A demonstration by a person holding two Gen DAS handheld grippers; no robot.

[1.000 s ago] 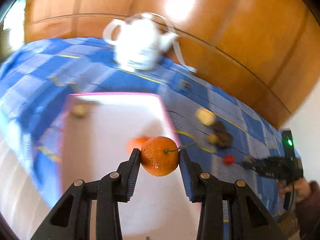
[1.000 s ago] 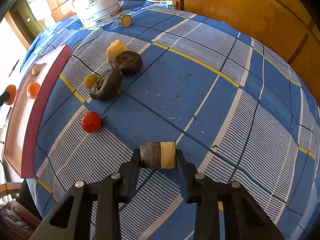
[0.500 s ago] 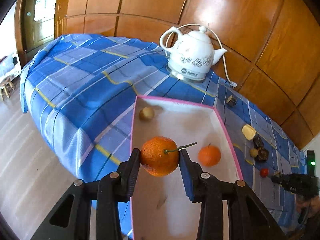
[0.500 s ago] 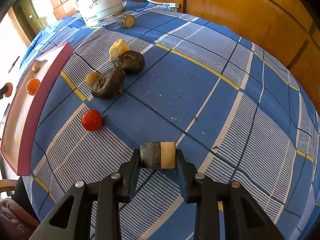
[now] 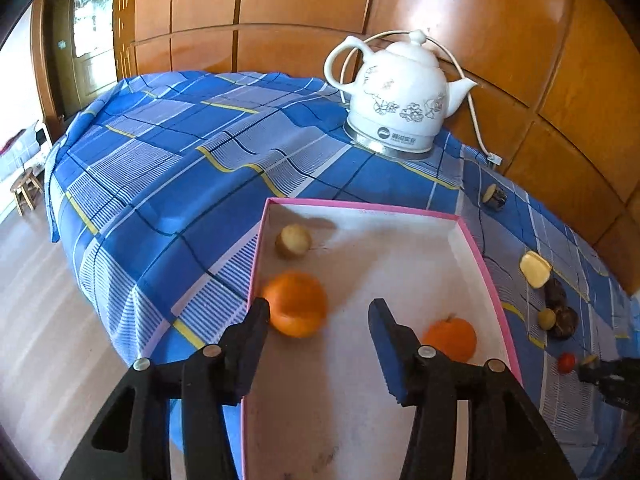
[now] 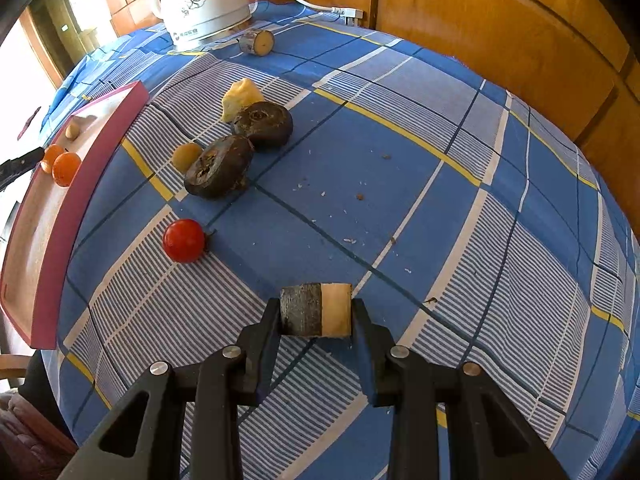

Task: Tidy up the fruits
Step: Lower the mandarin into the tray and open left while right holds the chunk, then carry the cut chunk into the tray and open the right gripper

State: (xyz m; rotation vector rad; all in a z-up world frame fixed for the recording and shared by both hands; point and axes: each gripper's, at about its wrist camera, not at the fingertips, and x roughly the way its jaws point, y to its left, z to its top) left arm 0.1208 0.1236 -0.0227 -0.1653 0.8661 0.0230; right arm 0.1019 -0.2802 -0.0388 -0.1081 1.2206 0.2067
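Left wrist view: the left gripper (image 5: 318, 322) hangs over the pink-rimmed tray (image 5: 486, 276), its jaws just opened and apart; the blurred orange (image 5: 296, 304) sits against the left fingertip, free of the right one. Right wrist view: the right gripper (image 6: 316, 316) clamps a dark-skinned, pale-ended fruit chunk (image 6: 316, 310), long axis crosswise between the pads, tray far left.
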